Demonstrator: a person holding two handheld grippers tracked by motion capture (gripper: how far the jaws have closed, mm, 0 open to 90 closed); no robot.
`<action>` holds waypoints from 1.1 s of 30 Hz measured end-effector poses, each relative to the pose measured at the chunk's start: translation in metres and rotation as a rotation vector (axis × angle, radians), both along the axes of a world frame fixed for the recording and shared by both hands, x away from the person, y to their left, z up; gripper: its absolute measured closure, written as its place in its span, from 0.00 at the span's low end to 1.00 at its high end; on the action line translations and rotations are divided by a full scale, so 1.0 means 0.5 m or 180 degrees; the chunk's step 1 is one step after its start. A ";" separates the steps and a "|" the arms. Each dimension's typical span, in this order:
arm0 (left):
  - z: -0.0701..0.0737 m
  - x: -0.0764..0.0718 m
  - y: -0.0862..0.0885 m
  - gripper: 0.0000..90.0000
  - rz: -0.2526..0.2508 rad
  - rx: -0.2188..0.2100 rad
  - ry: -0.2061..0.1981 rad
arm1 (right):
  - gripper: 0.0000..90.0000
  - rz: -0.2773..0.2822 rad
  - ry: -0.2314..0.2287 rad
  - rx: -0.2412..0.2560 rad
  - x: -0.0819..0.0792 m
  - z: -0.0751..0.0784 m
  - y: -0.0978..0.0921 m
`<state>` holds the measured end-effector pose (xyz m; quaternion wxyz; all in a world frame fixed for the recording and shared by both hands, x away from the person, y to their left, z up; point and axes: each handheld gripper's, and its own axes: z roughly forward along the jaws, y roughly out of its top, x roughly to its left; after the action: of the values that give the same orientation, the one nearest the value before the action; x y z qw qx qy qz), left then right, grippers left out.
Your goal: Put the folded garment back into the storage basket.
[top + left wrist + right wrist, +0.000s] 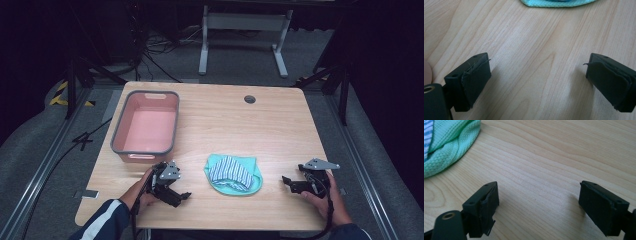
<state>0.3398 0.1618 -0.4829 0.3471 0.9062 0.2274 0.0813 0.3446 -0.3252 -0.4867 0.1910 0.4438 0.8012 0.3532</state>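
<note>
Presently on the pale wood-grain worktop (pixel 280 130): one soft bundle of cloth (pixel 233 173), a mint-green waffle-knit piece with a blue-and-white striped fabric lying on top of it. It sits near the front edge, between the two tools, touching neither.

Left hand-held gripper (pixel 176 192): resting low at the front left, jaws spread wide, nothing between them; the left gripper view has the green hem (pixel 556 3) ahead, well beyond the jaws.

Right hand-held gripper (pixel 290 182): at the front right, jaws likewise wide and empty; the right gripper view has the knit edge (pixel 451 150) off to the side, apart from the jaws.

Pink rectangular plastic tub with grey rim (pixel 146 125): stands at the worktop's left, behind the left tool, and looks empty.

Handling, by estimate: the bundle is light, limp and not fragile; it should drape and may come apart into two pieces when lifted. Best hold is probably a pinch on a thick folded edge, catching both layers, one tool to each side.
</note>
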 end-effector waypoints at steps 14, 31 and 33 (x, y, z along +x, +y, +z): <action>0.005 0.006 -0.005 0.08 0.0000 0.0035 0.0028 | 0.28 0.0015 0.0085 -0.0045 -0.002 0.009 0.006; 0.040 0.029 -0.067 0.30 0.0151 0.0037 -0.0166 | 0.41 0.0449 -0.0048 0.0029 -0.010 0.050 0.124; 0.042 0.039 -0.080 0.32 0.0154 0.0051 -0.0187 | 0.41 0.0494 -0.0039 0.0014 -0.007 0.052 0.141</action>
<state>0.3591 0.1217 -0.4619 0.3442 0.9004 0.2383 0.1180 0.3411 -0.2547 -0.4607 0.1669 0.3786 0.8312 0.3714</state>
